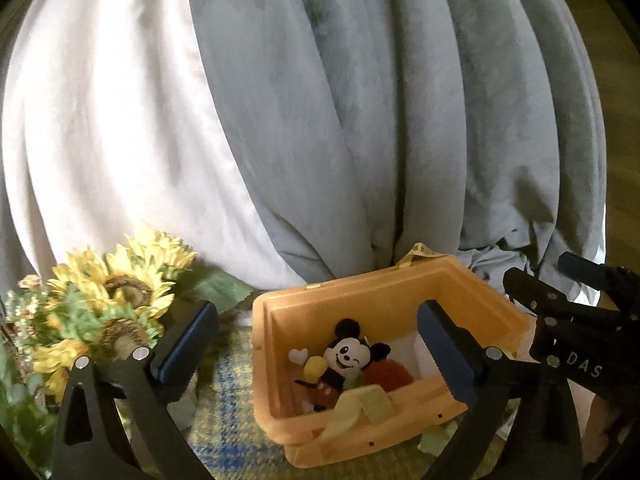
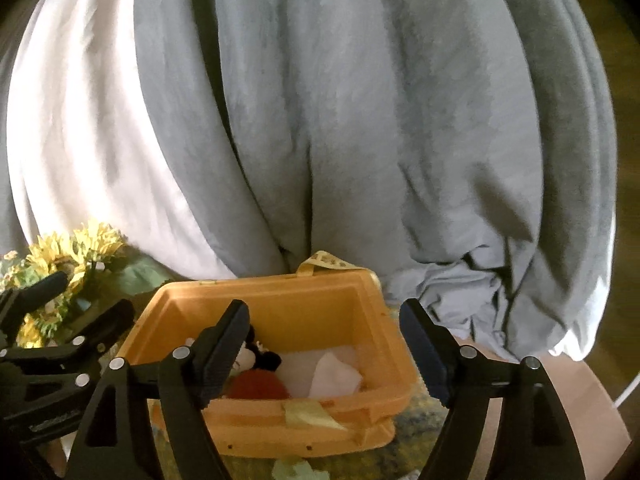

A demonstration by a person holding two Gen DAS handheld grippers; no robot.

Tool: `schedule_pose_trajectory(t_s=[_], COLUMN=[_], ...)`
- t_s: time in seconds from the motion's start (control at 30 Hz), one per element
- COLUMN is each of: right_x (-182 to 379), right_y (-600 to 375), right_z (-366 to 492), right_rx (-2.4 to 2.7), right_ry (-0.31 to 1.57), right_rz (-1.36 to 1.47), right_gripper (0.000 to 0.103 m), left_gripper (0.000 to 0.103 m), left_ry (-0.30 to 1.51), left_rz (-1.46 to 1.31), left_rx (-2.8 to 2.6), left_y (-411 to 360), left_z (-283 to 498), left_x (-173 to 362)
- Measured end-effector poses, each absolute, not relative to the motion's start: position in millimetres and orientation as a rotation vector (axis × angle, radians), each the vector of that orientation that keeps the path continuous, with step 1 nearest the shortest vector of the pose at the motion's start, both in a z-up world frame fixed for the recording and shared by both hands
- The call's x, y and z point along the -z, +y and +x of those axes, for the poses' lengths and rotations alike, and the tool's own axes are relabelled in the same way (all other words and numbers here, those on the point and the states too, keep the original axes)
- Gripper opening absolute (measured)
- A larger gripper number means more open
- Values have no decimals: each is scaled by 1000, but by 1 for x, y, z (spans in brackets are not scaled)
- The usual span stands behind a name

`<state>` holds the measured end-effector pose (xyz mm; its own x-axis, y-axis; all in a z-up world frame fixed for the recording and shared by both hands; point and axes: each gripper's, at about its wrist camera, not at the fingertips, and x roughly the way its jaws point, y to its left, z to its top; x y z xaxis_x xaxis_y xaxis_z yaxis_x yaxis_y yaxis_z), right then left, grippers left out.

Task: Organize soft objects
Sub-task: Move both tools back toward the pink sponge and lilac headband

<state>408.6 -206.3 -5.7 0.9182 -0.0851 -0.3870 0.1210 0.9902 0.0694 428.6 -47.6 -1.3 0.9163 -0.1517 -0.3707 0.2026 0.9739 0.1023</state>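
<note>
An orange box stands open on a plaid cloth. Inside lie a Mickey Mouse plush, a red soft object and white soft pieces. A yellow-green strap hangs over the box's near rim. My left gripper is open and empty, its fingers spanning the box's left half. My right gripper is open and empty just above the box; it also shows at the right of the left wrist view. The plush is partly hidden behind my right gripper's left finger.
Artificial sunflowers stand left of the box. Grey and white curtains hang right behind it. Green scraps lie on the cloth in front of the box. A brown surface shows at the right.
</note>
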Motion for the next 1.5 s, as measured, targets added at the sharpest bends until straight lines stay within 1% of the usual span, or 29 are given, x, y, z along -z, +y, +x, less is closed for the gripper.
schedule_pose_trajectory(t_s=[0.37,0.77,1.1,1.5], right_x=[-5,-18,-8,19], right_y=[-217,-228,-248,-274], right_z=[346,274,239,216], right_rx=[117,171,128,-1], right_ry=[386,353,377,452], right_rz=[79,75,73,41], right_gripper=[79,79,79,79], left_gripper=[102,102,102,102], left_ry=[322,324,342,387], left_rz=[150,144,155,144], left_rx=[198,232,190,111], left_y=[-53,-63,-88,-115], left_z=[360,297,250,214], left_x=[-13,-13,-3,27])
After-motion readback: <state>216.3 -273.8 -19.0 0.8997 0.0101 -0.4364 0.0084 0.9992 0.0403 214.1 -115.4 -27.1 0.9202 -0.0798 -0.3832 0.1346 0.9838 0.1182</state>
